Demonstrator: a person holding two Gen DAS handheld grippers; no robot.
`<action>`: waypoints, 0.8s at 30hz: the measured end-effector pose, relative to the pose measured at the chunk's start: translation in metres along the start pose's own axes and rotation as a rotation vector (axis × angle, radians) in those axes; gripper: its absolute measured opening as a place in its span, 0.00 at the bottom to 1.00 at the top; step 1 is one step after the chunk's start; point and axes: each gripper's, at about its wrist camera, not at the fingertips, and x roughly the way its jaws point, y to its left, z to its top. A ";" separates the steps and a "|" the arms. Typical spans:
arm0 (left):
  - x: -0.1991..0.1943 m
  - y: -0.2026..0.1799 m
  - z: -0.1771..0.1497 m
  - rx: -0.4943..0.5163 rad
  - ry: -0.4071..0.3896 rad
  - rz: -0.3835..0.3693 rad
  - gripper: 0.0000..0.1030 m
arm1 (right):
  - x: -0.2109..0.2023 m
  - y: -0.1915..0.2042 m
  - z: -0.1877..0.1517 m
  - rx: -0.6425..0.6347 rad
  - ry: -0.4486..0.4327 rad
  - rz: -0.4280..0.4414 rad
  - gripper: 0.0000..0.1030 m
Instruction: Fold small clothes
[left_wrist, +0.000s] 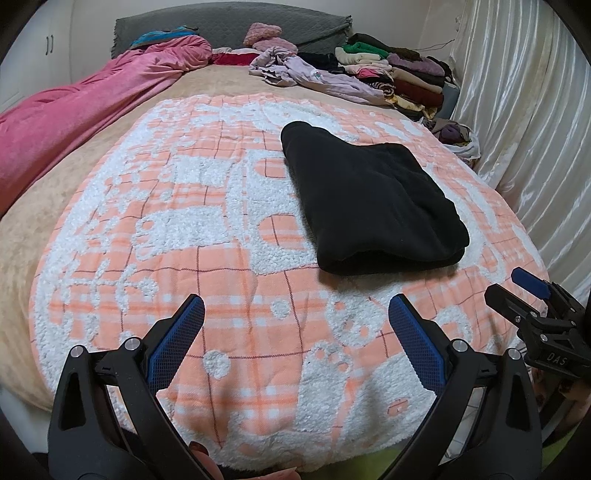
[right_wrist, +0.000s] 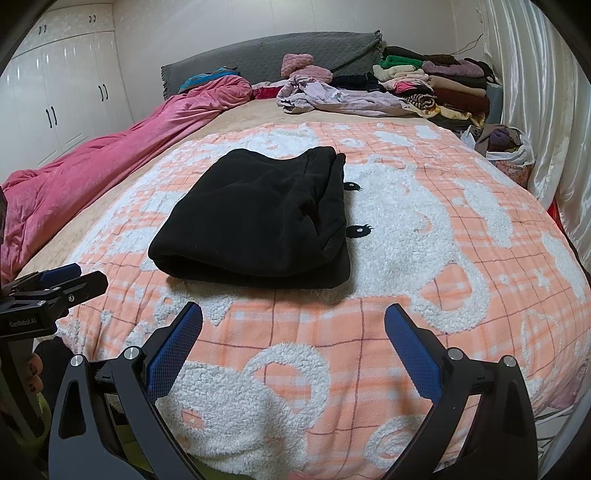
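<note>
**Black garment folded on the blanket, both claws empty**

Black garment (left_wrist: 369, 199) lies as a thick folded bundle on the orange-and-white fleece blanket (left_wrist: 207, 229) that covers the near part of the bed. From the right wrist view its rounded fold faces the camera and its stacked loose edges run along the bundle's right side. Neither claw touches it.

The left claw (left_wrist: 295, 343) hangs over the blanket's near edge with its jaws spread wide and nothing between them. The right claw (right_wrist: 293, 349) is likewise wide open and empty, near the front of the bundle but apart from it.

Judging from how it lies, the fold on this piece looks finished or nearly so. If a last fold or a tidy-up is meant, the loose edges on the right are the part to watch: they sit in uneven layers, so a claw should close on all the layers together, not just the top one, or the bundle will splay. The fabric looks thick and soft, so a deep bite near a corner should hold better than a shallow pinch.

If the piece is done, lift it with one claw at each end of the near fold to keep it flat, then carry it to the stack of folded clothes (right_wrist: 436, 88) at the head of the bed on the right. The loose lilac clothes (right_wrist: 332, 98) beside that stack probably come next.
</note>
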 end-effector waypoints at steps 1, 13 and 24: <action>0.000 0.000 0.000 0.000 0.000 0.001 0.91 | 0.000 0.000 0.000 0.000 0.001 0.002 0.96; 0.000 0.000 0.000 0.001 0.002 0.000 0.91 | 0.000 0.001 -0.002 -0.003 0.002 -0.001 0.96; -0.001 0.001 -0.001 -0.001 0.001 0.001 0.91 | 0.000 0.001 -0.002 -0.004 0.002 -0.002 0.96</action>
